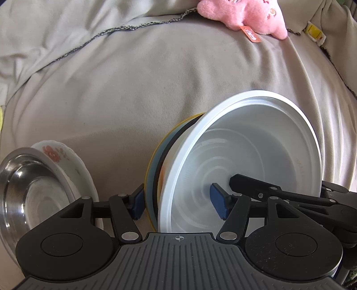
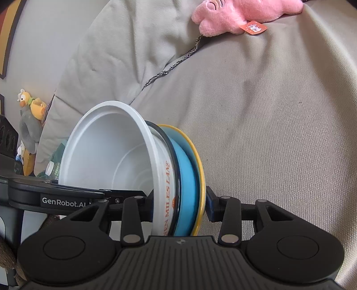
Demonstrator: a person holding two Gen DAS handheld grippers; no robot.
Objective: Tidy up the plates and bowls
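Step in hand, by the look of it: nested stack of bowls carried on edge by both tools, above a beige cloth (image 1: 138, 93); stack not yet set down

Stack: white bowl (image 1: 252, 147) innermost, then lettered white bowl (image 2: 166, 189) w/ dark rim, blue bowl (image 2: 186, 187), yellow-rimmed dish (image 2: 199, 178) outermost. Held tilted, mouths sideways

Left gripper (image 1: 178, 200): jaws part closed, one pad on the yellow outer side, other inside the white bowl; clamped across whole stack. Right gripper (image 2: 180, 204): jaws narrowed on same stack from opposite side, near pad hidden behind white bowl, far pad at the yellow rim; reads as gripping, contact not fully visible

Other ware: steel bowl (image 1: 29, 189) sitting in floral plate (image 1: 67, 162), lower left, apart from the stack

Next move, judged: pick a resting spot, turn stack mouth-up, lower onto cloth, release one tool at a time. Soft surface, stack could tip

Writing: "GenRobot.AI" on left gripper's arm in right view; orange "…EN MILES LANE" on lettered bowl, start hidden. Pink plush (image 2: 241, 15) has orange tag (image 2: 253, 27), print too small
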